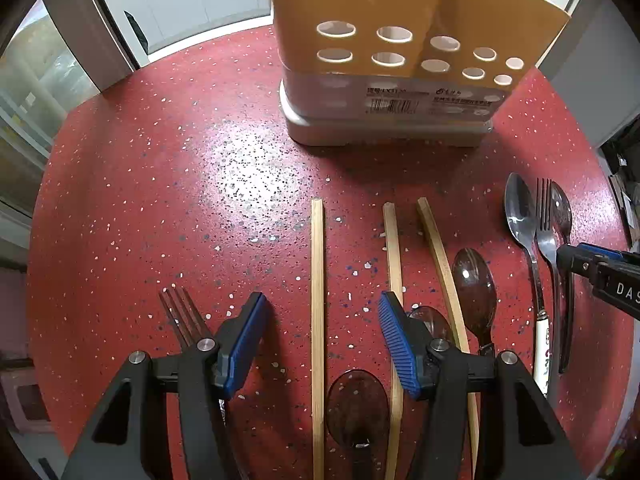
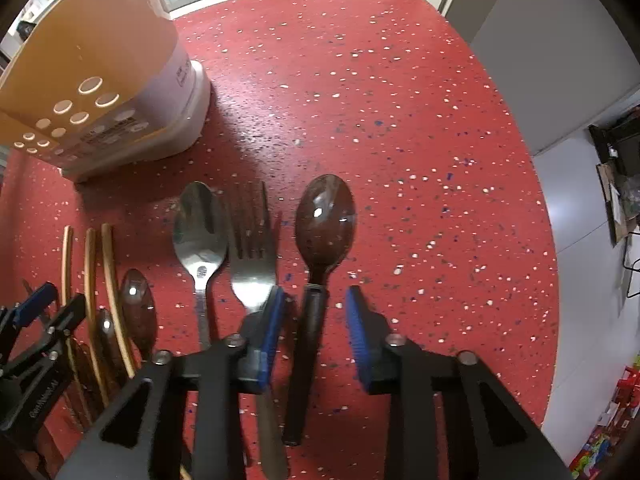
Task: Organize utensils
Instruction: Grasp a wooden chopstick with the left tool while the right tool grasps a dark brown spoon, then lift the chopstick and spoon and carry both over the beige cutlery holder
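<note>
My left gripper (image 1: 323, 308) stands open, pointing down at the red speckled table (image 1: 160, 200), with one bamboo chopstick (image 1: 317, 264) lying between its fingers, untouched. Two more chopsticks (image 1: 394, 256) lie to its right among brown translucent spoons (image 1: 474, 280). My right gripper (image 2: 315, 300) is open around the black handle of a dark brown spoon (image 2: 325, 220); a gap shows at the right pad. A metal fork (image 2: 253, 264) and a metal spoon (image 2: 199, 232) lie just left of it. The orange utensil holder (image 1: 384, 60) with round holes stands behind.
A brown translucent fork (image 1: 182, 312) lies left of my left gripper. The holder (image 2: 100, 80) sits on a white base at the table's back. One of the right gripper's fingers (image 1: 576, 258) shows at the right edge. Grey floor and cabinets surround the round table (image 2: 400, 120).
</note>
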`<state>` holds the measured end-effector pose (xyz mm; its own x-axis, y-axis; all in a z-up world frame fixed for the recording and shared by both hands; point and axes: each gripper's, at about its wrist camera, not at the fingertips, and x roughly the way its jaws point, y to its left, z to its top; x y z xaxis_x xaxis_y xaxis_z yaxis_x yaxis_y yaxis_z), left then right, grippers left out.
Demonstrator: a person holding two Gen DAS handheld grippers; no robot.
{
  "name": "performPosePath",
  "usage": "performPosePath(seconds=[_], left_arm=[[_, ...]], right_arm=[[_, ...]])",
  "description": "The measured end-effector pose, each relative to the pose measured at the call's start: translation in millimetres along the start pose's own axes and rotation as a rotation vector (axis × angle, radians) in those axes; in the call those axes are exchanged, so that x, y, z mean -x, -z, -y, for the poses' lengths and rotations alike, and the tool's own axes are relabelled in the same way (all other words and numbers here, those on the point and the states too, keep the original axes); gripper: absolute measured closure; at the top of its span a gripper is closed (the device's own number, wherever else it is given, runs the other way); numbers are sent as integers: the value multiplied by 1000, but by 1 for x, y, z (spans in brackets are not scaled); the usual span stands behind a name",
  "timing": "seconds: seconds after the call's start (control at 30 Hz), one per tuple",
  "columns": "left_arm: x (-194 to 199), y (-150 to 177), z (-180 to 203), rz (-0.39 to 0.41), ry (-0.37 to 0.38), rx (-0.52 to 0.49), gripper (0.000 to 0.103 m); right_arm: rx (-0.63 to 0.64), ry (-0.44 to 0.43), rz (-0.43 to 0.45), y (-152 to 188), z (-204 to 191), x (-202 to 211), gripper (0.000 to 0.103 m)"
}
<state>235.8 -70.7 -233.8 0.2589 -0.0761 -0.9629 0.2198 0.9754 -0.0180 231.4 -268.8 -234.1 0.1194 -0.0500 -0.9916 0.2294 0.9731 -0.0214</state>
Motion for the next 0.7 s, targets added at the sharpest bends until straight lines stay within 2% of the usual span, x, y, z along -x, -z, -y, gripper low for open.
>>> performPosePath(seconds=[0.03,0.07,0.1,0.13,0.17,0.2,0.3,0.43,0.7], left_arm=[[0,-3,0,-3,9,-3,28],[1,-1,3,-3,7,-11,32],[2,1,8,-2,21,-26,47],[3,-1,12,0,24,-52,56],[3,2,19,-3,30,-64,72],[3,1,21,-9,37,-72,76],[3,3,15,-14,108,-39,76],[20,7,0,40,188,16,76],[59,15,-24,108,217,64,76]], right_arm=[[7,0,-7,-3,-4,-1,79],[19,-8,-14,-6,-8,-2,90],[33,-5,-20,-8,-13,-2,91],[45,6,-21,-10,-16,-3,91],[54,13,-21,-12,-20,-4,91],[52,10,-21,-14,-21,-4,91],[38,-5,-20,-16,-20,-5,91],[17,-70,22,-17,-14,5,91],[-8,-219,141,-17,-6,38,91]])
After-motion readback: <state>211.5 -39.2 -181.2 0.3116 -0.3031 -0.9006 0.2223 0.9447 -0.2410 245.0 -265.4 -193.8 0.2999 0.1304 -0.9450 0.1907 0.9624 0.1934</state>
